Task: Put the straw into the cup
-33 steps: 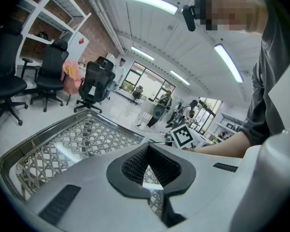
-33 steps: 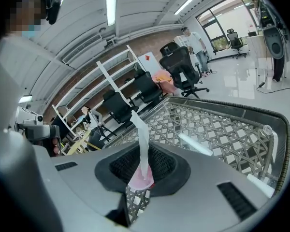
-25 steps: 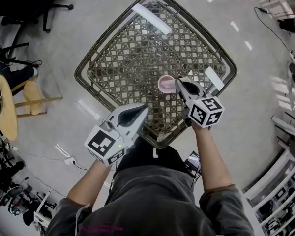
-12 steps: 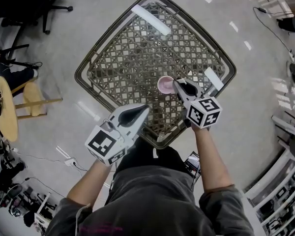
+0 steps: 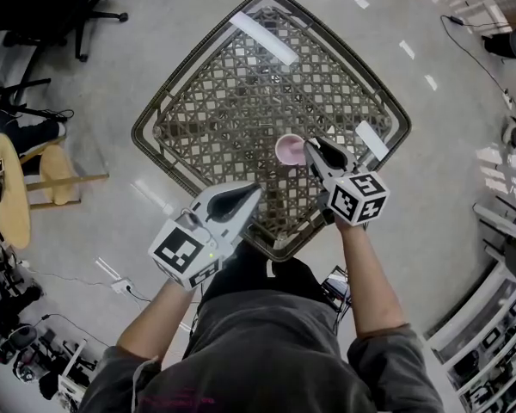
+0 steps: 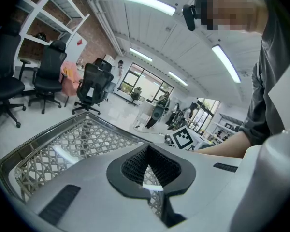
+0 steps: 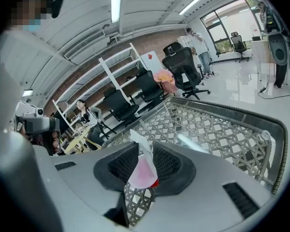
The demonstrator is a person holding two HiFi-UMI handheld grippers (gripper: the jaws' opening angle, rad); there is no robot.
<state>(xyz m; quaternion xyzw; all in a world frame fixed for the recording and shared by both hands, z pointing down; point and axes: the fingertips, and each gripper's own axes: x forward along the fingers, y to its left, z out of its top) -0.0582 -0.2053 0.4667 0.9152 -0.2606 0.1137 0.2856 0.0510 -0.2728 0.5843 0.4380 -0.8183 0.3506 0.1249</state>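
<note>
R tongs [image 5: 310, 147] tight on straw [image 7: 139, 143] just beside cup [image 5: 288, 149] — L tongs [image 5: 253, 188] pressed together, low at table [image 5: 232, 93] edge

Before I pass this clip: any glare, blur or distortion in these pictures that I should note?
Head view: heavy fisheye bend, with ceiling light glaring in strips off the table. Left gripper view: dark rounded corners, a mosaic patch at top, bright windows behind. Right gripper view: same vignette; the straw in the right gripper sits very close and looks soft.
</note>
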